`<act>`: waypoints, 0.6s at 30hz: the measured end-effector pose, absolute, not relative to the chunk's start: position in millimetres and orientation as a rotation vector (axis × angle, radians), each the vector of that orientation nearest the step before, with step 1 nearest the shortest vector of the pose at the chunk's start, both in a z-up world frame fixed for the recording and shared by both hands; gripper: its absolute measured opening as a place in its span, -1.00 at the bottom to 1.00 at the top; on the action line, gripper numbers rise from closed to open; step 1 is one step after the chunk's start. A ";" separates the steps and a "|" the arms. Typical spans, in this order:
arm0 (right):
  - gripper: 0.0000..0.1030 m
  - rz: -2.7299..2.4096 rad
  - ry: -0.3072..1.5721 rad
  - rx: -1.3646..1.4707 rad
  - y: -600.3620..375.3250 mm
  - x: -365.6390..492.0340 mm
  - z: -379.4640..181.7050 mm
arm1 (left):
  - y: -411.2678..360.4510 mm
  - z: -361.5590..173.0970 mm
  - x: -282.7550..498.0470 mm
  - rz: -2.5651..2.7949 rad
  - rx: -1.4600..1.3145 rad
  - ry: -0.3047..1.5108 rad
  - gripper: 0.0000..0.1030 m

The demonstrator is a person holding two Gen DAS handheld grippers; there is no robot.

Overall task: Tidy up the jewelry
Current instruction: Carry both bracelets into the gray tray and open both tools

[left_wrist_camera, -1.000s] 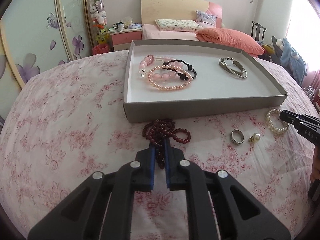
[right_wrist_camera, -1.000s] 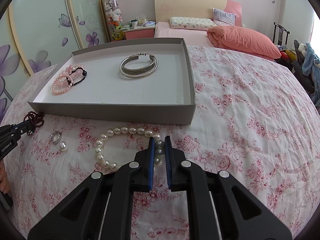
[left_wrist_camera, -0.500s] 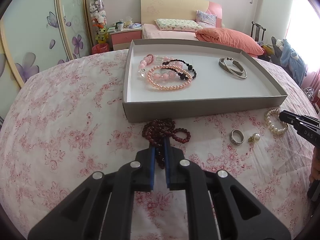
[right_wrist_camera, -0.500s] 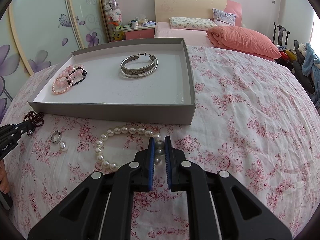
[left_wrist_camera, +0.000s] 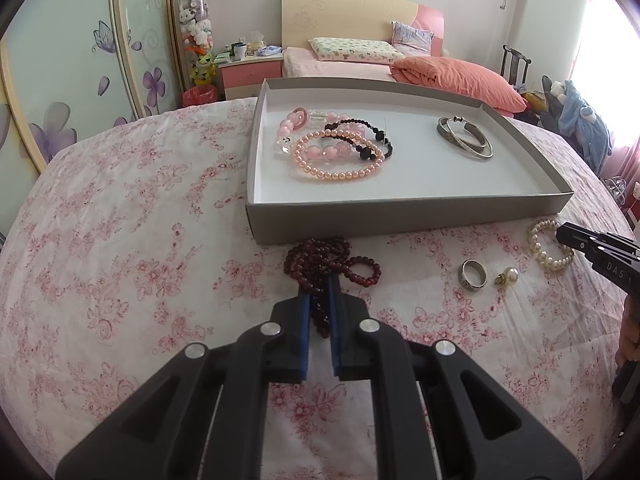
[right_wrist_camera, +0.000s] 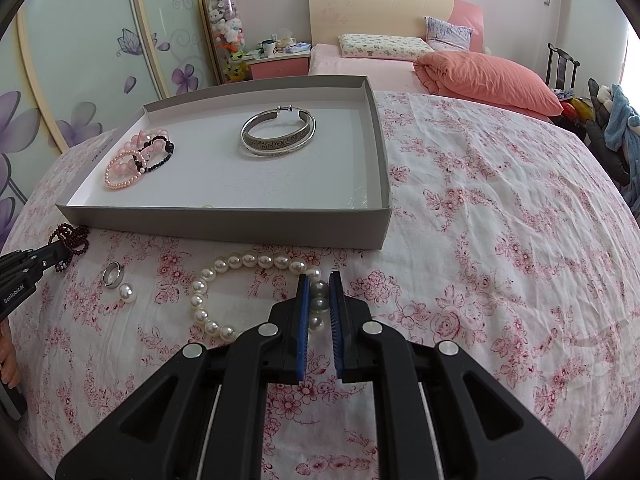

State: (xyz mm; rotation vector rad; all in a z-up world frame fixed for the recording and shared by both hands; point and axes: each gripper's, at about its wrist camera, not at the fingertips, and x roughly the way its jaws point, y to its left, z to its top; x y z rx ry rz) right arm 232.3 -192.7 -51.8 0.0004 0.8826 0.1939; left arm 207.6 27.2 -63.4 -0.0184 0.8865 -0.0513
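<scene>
Jewelry unmoved since before: round glossy pearl bracelet [right_wrist_camera: 256,280] pinched in right gripper [right_wrist_camera: 319,280], dark-red bead strand [left_wrist_camera: 328,264] in left gripper [left_wrist_camera: 319,284].

— Plenty of daylight in here; it pours in from the window [left_wrist_camera: 600,52] on the right, blown out to plain white glare.

— Soft shadows, though. Only a faint one under the grey tray [right_wrist_camera: 224,228], along its near wall.

— Both views bulge like a fishbowl, with black corners and the wardrobe doors [left_wrist_camera: 80,60] bent into curves.

— Sharp in the middle, a bit smeared at the rim.
</scene>
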 end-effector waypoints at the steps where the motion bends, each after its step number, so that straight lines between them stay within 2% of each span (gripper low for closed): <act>1: -0.79 0.194 0.883 0.001 -192.8 232.3 -51.8 | 27.0 -63.5 207.7 -0.051 -0.018 0.887 -0.81; 9: -0.80 0.198 0.878 0.010 -193.5 232.2 -51.2 | 26.6 -63.2 207.3 -0.055 -0.014 0.885 -0.82; 18: -0.80 0.306 0.687 0.124 -193.8 206.0 -5.3 | 29.0 -47.3 192.7 -0.078 -0.080 0.827 -0.83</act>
